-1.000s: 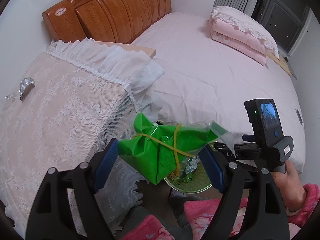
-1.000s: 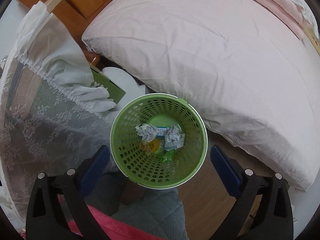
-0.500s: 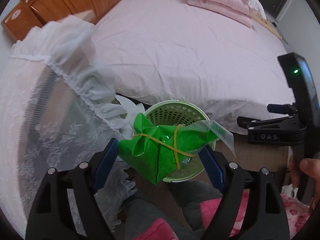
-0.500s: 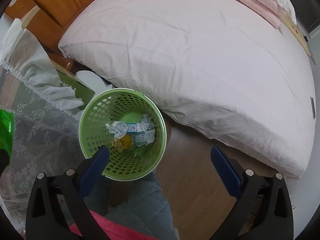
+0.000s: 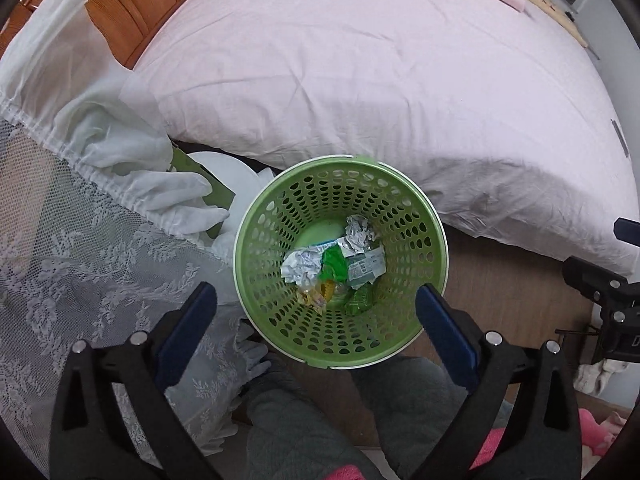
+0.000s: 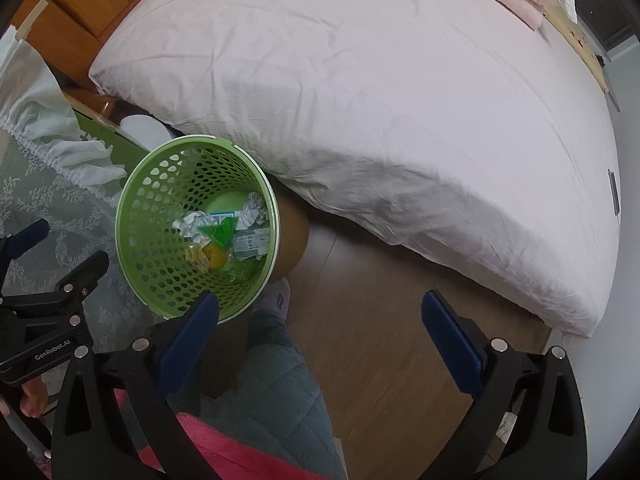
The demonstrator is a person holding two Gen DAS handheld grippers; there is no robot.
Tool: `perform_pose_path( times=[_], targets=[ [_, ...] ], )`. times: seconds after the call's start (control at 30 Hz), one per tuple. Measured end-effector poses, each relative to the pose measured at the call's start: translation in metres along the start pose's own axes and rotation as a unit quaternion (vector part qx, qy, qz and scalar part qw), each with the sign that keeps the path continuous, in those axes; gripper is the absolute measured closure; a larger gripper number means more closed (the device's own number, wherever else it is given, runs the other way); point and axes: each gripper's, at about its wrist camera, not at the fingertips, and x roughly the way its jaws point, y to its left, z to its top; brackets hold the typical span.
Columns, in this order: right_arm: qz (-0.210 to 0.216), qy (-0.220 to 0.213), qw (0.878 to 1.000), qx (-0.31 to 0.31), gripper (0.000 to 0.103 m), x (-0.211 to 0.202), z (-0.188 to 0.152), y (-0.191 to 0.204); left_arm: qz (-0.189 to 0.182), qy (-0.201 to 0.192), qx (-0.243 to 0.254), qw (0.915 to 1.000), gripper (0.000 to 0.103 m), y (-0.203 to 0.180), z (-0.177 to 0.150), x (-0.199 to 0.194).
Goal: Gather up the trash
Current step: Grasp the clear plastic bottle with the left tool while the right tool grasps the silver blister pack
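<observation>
The left gripper (image 5: 316, 312), jaws just sprung wide and empty, hangs directly over the bin (image 5: 340, 356), the green bag (image 5: 334, 264) seemingly inside.

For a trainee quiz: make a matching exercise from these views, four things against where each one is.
1. green bag
2. left gripper
3. green basket
4. lace cloth

A. on the floor beside the bed
B. open above the basket
C. among crumpled paper in the basket
D. left of the basket in the left wrist view

Pairs: 1-C, 2-B, 3-A, 4-D
</observation>
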Motion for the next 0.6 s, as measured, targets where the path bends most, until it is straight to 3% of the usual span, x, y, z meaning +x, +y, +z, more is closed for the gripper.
perform_pose_path(
  times=[0.17, 0.33, 0.5, 0.6],
  targets=[
    [0.019, -0.013, 1.0, 0.013, 0.003, -0.004, 0.002, -0.003, -0.001, -0.019, -0.022, 0.9996, 0.008, 0.01, 0.009, -0.023],
    [0.041, -0.049, 0.998, 0.0, 0.003, -0.028, 0.018, 0.014, 0.012, -0.081, -0.069, 0.9943, 0.008, 0.046, 0.015, -0.081],
    [0.073, -0.105, 0.99, -0.056, 0.003, -0.075, 0.042, 0.052, 0.047, -0.144, -0.128, 0.9801, 0.008, 0.107, 0.005, -0.153],
    [0.095, -0.151, 0.977, -0.115, 0.003, -0.112, 0.055, 0.093, 0.069, -0.171, -0.171, 0.9679, 0.008, 0.148, -0.011, -0.191]
  ],
)
